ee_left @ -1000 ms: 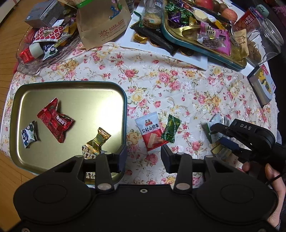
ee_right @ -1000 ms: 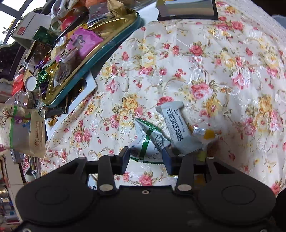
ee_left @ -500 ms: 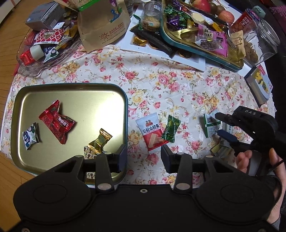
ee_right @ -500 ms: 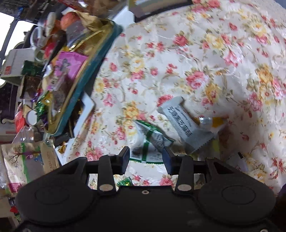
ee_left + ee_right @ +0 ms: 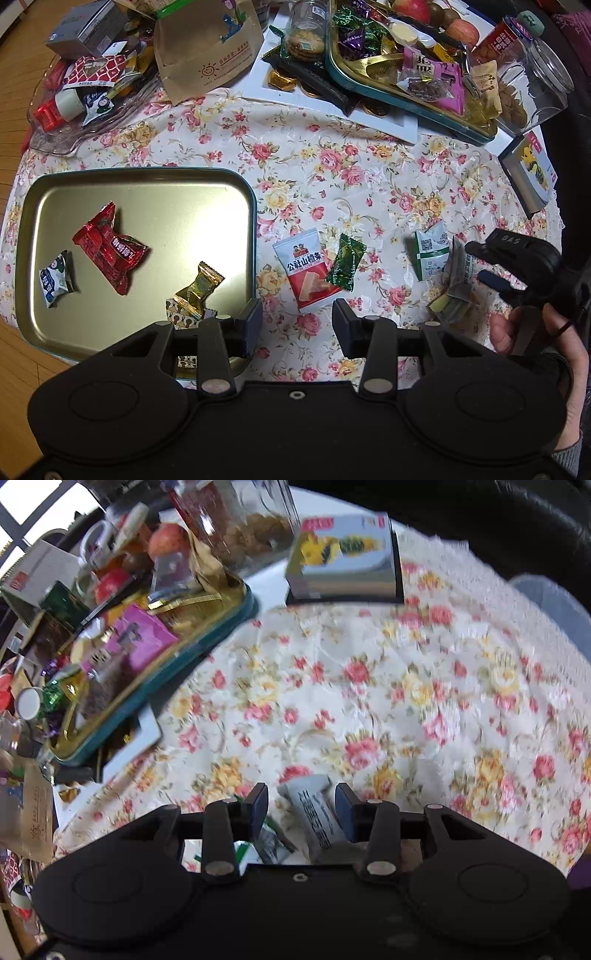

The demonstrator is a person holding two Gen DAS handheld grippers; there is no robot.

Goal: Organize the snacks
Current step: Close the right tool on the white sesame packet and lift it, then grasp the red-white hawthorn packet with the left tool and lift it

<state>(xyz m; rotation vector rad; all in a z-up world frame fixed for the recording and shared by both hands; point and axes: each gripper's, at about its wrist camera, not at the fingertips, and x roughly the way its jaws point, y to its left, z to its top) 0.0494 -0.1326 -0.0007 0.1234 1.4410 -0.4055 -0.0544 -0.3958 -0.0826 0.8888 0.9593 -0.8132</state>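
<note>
A gold tray with a teal rim (image 5: 254, 206) lies at the left and holds a red packet (image 5: 110, 253), a blue-white candy (image 5: 55, 278) and a gold candy (image 5: 199, 290). My left gripper (image 5: 297, 321) hovers open over the flowered cloth, just short of a red-white packet (image 5: 308, 273) and a green candy (image 5: 346, 267). Further right lie a green-white packet (image 5: 430, 253) and a grey packet (image 5: 458, 273). My right gripper (image 5: 478, 263) reaches down at the grey packet (image 5: 314, 812), which lies between the spread fingers of the open gripper (image 5: 301, 805); no pad presses on it.
A full teal snack tray (image 5: 369, 92) on a white board, a glass jar (image 5: 535, 85), a paper bag (image 5: 207, 55) and a glass dish (image 5: 74, 125) crowd the far side. A yellow-printed box (image 5: 343, 565) sits at the far right. A hand (image 5: 517, 328) holds the right gripper.
My right gripper tilted up and shifted right, so the grey packet now lies between its fingers instead of ahead of them. The left gripper and the tray's snacks stayed put.
</note>
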